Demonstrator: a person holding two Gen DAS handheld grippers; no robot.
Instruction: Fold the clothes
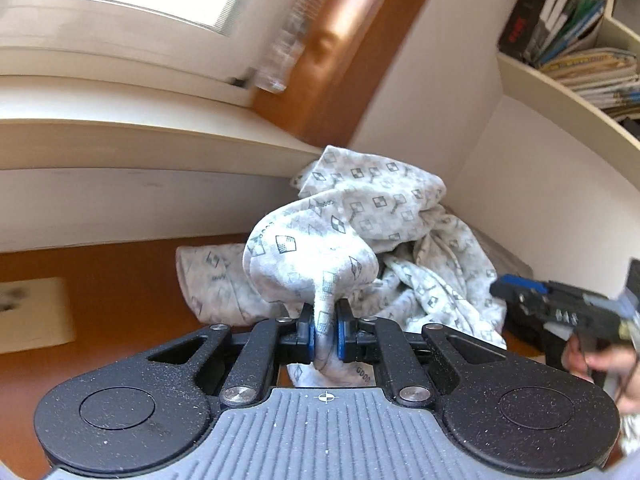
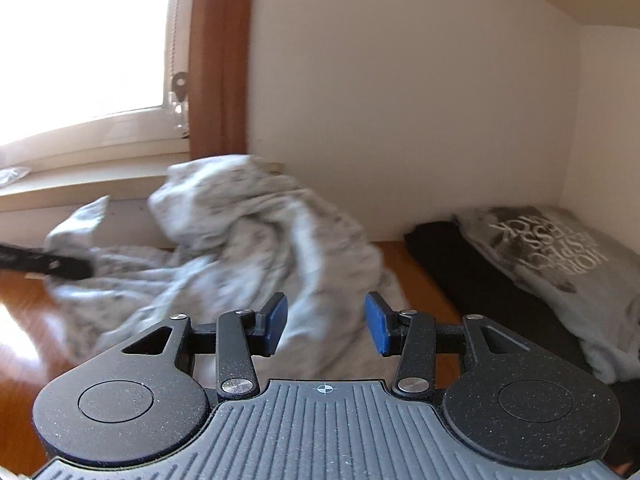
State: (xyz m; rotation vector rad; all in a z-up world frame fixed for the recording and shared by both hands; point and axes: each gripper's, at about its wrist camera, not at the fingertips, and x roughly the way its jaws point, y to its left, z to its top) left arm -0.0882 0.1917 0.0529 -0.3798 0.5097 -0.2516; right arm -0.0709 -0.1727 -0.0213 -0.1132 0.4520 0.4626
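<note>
The patterned white garment (image 1: 384, 216) lies in a crumpled heap on the wooden tabletop (image 1: 120, 292), pushed up against the wall corner below the window sill (image 1: 140, 136). A pinched fold of it runs down between the blue pads (image 1: 307, 334) of the left gripper (image 1: 325, 334), whose jaws stand narrow and clamp that fold of cloth. The right gripper (image 2: 326, 322) hangs just in front of the heap with its jaws about half open and nothing pressed between its pads (image 2: 276, 322); cloth shows behind the gap, but blur keeps me from saying how close it is. To the right, near the wall, a grey printed t-shirt (image 2: 560, 256) rests on a dark garment (image 2: 460, 272), apparently waiting their turn. The step in hand looks like the very start: picking 1 garment out of its heap so it can be spread flat. The next move likely calls for the right gripper to find a 2nd hold, ideally an edge or corner well apart from the left grip, and then for both to draw the cloth open. The risk is grabbing several layers at once.
</note>
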